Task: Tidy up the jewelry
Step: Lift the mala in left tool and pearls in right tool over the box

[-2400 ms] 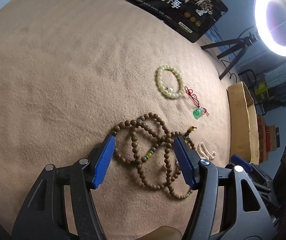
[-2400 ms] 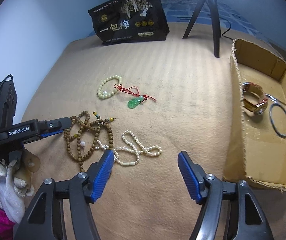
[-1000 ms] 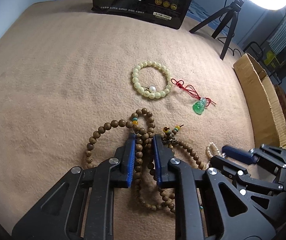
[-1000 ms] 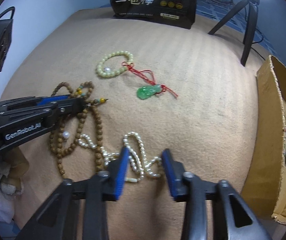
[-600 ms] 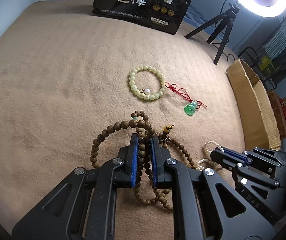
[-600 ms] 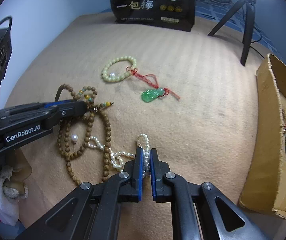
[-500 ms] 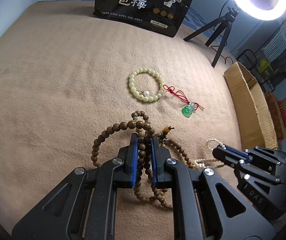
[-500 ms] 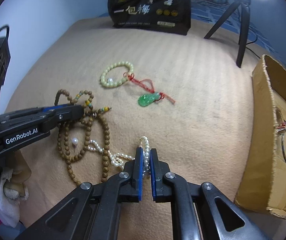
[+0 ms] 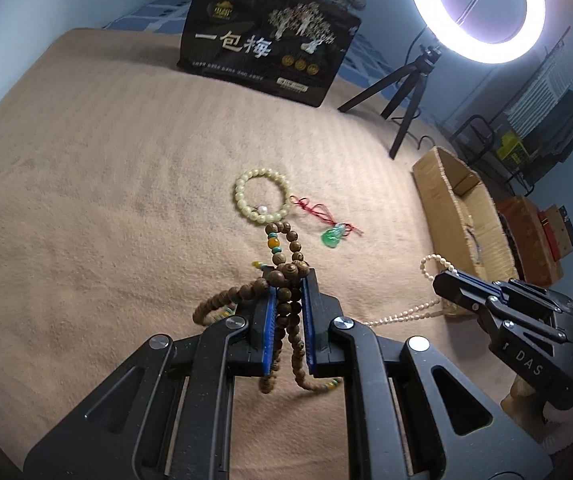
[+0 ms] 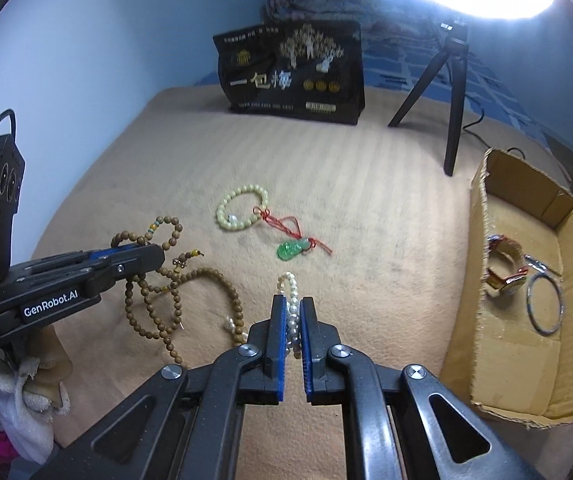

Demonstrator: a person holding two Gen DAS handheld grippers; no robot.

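My left gripper (image 9: 286,280) is shut on the brown wooden bead necklace (image 9: 284,258), lifted off the tan cloth with loops hanging down. It also shows at the left of the right wrist view (image 10: 158,256), where the brown beads (image 10: 206,276) trail to the cloth. My right gripper (image 10: 292,304) is shut on the white pearl necklace (image 10: 291,288), raised; it shows in the left wrist view (image 9: 442,280) with the pearl strand (image 9: 430,264) hanging from it. A pale green bead bracelet (image 9: 262,198) and a green pendant on red cord (image 9: 332,236) lie on the cloth.
A cardboard box (image 10: 482,208) at the right holds a watch (image 10: 504,268) and a metal bangle (image 10: 544,304). A black printed bag (image 10: 292,74) stands at the back. A ring light on a tripod (image 10: 454,92) stands back right.
Both grippers closed on their necklaces and have lifted them off the cloth. The two strands have pulled apart, the brown one to the left, the pearls to the right.
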